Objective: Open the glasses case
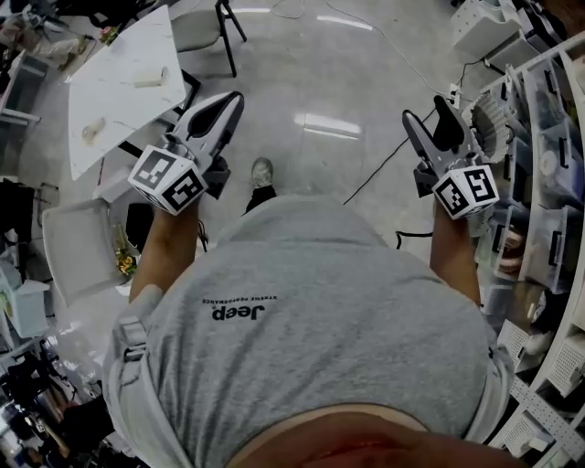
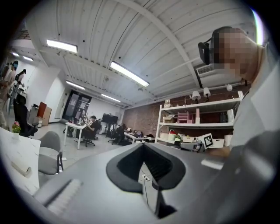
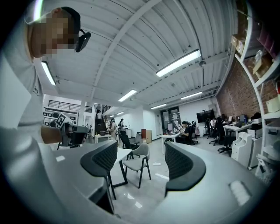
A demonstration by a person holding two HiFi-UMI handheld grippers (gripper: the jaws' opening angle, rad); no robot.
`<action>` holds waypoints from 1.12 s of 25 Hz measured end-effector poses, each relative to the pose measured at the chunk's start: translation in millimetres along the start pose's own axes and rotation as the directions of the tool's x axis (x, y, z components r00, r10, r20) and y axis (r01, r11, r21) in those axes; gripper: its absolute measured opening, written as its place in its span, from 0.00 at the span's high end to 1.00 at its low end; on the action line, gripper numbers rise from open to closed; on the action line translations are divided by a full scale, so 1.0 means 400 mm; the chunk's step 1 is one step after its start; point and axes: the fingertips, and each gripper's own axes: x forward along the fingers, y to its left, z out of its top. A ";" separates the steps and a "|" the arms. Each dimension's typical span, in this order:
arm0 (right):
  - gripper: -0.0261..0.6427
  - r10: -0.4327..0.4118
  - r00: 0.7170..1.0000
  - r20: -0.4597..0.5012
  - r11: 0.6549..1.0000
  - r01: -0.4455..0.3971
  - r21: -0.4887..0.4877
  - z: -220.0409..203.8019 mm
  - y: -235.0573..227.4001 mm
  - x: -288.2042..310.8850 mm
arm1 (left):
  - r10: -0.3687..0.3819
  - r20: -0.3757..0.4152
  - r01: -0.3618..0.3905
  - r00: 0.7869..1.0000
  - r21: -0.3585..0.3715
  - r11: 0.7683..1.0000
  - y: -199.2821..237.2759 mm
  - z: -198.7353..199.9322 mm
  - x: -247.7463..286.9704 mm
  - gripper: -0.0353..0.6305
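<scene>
Up over the floor (image 1: 302,82), left gripper (image 1: 228,101) is sitting closed on nothing, right gripper (image 1: 428,117) is gaping wide, empty. No glasses case showing; guessing finding it's next.

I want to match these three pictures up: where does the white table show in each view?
Head view: white table at upper left, seen from above.
Left gripper view: at the lower left edge.
Right gripper view: low, just left of centre, partly hidden.
Shared landmark: the grey chair beside it.
</scene>
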 end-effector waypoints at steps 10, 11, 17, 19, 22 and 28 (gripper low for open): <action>0.48 -0.154 0.988 0.000 0.986 0.154 -0.063 0.025 -0.040 0.405 | -0.166 0.028 0.167 0.986 -0.014 0.986 0.467 0.070 0.201 0.87; 0.48 -0.167 0.986 -0.003 0.984 0.166 -0.064 0.036 -0.044 0.453 | -0.178 0.025 0.178 0.984 -0.010 0.984 0.517 0.087 0.223 0.87; 0.48 -0.194 0.981 0.003 0.977 0.194 -0.085 0.090 -0.069 0.733 | -0.213 0.026 0.213 0.977 0.021 0.977 0.783 0.181 0.322 0.87; 0.48 -0.189 0.982 -0.006 0.978 0.187 -0.093 0.087 -0.075 0.806 | -0.214 0.025 0.214 0.976 0.027 0.977 0.845 0.193 0.341 0.87; 0.48 -0.191 0.981 -0.022 0.978 0.189 -0.086 0.076 -0.096 0.889 | -0.213 0.020 0.213 0.977 0.027 0.977 0.918 0.194 0.363 0.87; 0.48 -0.183 0.982 -0.038 0.980 0.180 -0.083 0.059 -0.127 1.040 | -0.204 0.008 0.204 0.979 0.007 0.979 1.052 0.186 0.399 0.87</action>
